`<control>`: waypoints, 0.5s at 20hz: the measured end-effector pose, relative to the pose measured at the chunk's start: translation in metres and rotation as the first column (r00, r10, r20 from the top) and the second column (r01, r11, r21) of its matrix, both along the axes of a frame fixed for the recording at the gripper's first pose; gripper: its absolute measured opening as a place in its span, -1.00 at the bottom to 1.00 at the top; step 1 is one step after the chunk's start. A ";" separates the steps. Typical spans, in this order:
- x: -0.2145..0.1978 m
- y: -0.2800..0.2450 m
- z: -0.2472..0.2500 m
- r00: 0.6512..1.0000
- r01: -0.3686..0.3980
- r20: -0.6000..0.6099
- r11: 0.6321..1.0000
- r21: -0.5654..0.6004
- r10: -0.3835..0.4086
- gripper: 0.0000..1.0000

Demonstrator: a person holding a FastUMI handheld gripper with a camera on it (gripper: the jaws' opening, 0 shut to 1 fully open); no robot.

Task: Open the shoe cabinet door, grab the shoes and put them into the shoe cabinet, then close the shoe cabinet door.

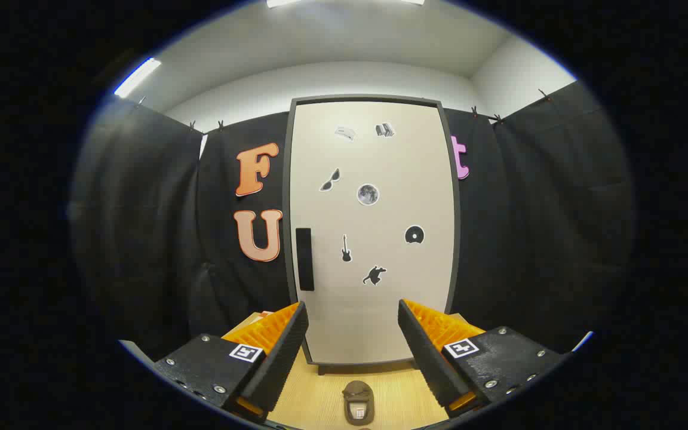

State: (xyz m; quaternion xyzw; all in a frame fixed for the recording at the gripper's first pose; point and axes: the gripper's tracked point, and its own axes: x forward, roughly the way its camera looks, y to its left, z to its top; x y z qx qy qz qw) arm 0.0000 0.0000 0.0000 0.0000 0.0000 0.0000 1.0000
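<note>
Here, a closed shoe cabinet (374, 233) stands upright at the far side of a wooden table (398, 400), seen along the spread fingers of the gripper (353, 322).

The cabinet's pale door (380, 310) sits flush in a dark frame, with a black handle (304, 258) low on its left edge and small stickers (368, 194) scattered over its face. The gripper is released and grips nothing: its two black fingers (281, 352) with orange backing stand well apart, framing the door's lower part. A brown shoe (359, 401) lies on the table near the camera, between the fingers and apart from both, toe toward the cabinet.
</note>
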 end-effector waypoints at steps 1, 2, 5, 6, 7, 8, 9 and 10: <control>0.000 -0.002 0.000 1.000 0.007 0.003 1.000 -0.010 -0.007 0.90; -0.001 -0.001 0.002 1.000 0.003 0.010 1.000 -0.017 -0.003 0.90; -0.003 0.002 0.010 0.999 -0.008 0.040 1.000 -0.023 0.009 0.90; -0.002 0.004 0.012 0.999 -0.011 0.044 1.000 -0.019 0.012 0.90; -0.001 0.005 0.012 0.999 -0.010 0.043 1.000 -0.014 0.011 0.90; -0.001 0.005 0.012 0.999 -0.010 0.041 1.000 -0.011 0.010 0.90; 0.000 0.005 0.013 0.999 -0.006 0.042 1.000 -0.009 0.006 0.90; 0.001 0.005 0.012 0.999 -0.005 0.038 1.000 -0.009 0.005 0.90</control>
